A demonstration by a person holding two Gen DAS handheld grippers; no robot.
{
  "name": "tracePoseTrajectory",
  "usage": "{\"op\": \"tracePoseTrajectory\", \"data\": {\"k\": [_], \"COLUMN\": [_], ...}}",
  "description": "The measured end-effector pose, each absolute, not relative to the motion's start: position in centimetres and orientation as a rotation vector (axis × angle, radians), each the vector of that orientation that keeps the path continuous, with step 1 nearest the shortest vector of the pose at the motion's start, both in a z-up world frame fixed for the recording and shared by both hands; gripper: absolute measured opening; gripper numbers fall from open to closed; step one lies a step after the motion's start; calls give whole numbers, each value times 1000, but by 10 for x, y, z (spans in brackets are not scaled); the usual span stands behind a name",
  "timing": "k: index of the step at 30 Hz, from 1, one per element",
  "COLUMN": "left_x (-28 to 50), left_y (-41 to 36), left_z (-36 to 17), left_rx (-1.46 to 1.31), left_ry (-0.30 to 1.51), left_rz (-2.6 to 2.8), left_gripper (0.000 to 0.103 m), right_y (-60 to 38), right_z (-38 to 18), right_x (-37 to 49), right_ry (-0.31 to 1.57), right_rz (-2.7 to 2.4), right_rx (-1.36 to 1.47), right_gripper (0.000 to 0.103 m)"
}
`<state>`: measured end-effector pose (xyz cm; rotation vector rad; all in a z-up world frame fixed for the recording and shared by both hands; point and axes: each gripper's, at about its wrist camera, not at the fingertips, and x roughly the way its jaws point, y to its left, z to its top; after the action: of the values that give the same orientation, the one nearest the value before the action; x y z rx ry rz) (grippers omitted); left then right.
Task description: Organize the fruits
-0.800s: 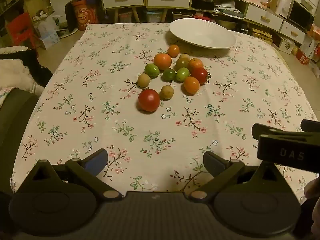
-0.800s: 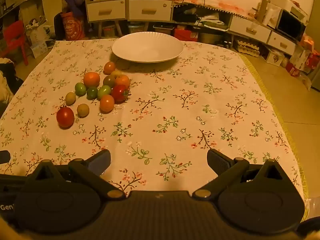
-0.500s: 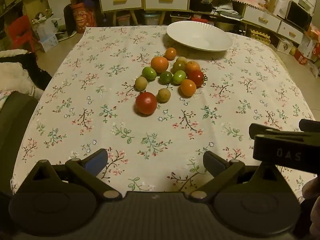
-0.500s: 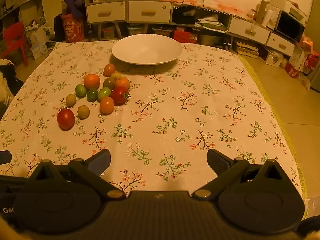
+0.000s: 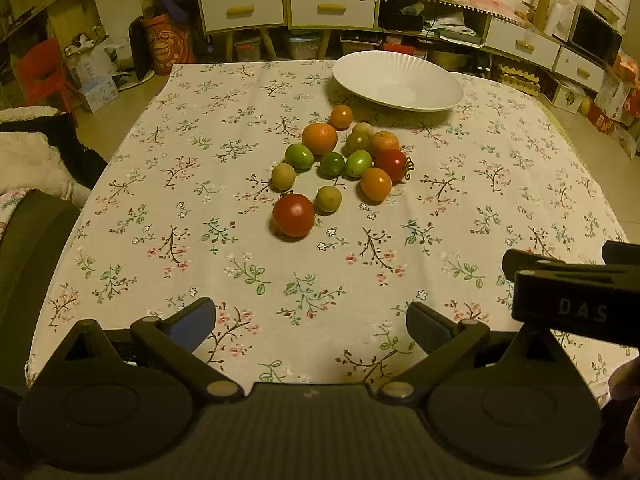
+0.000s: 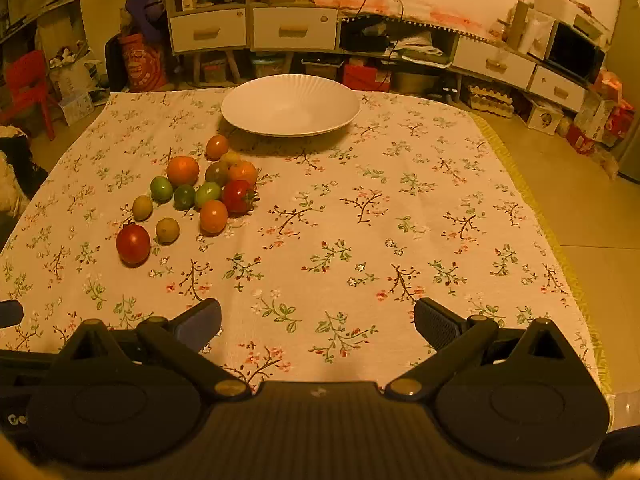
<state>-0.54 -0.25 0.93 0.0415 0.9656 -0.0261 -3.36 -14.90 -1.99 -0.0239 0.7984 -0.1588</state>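
Note:
Several small red, orange and green tomatoes lie in a loose cluster on the flowered tablecloth [image 5: 200, 240]. The nearest is a big red tomato [image 5: 293, 215] [image 6: 133, 243], with a red one that has a stem [image 5: 391, 165] [image 6: 237, 196] on the cluster's right. Behind them stands an empty white plate [image 5: 400, 80] [image 6: 291, 105]. My left gripper [image 5: 311, 318] hangs open over the near cloth, well short of the fruit. My right gripper [image 6: 318, 320] is open too, right of the cluster, and shows in the left wrist view as a black bar [image 5: 568, 292].
The table ends at the far side just behind the plate and drops off at the right to a tiled floor [image 6: 580, 208]. White drawer cabinets [image 6: 252, 32] and clutter line the back wall. A cushioned seat [image 5: 32, 152] sits left of the table.
Both views have tilted down slightly, so the fruit and plate sit lower in frame and a little nearer. Both grippers remain open and empty.

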Motion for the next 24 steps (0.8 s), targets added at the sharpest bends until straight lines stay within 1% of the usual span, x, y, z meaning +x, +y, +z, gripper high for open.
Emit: {"op": "tracePoseTrajectory", "data": {"k": [24], "left_x": [-6], "left_y": [-6], "left_z": [8], "left_rx": [38], "left_ry": [967], "left_rz": [-36], "left_gripper": [100], "right_y": [-149], "right_z": [-17], "right_x": [-34], "right_ry": [796], "right_rz": [-156], "right_rx": [-21], "right_gripper": [103]}}
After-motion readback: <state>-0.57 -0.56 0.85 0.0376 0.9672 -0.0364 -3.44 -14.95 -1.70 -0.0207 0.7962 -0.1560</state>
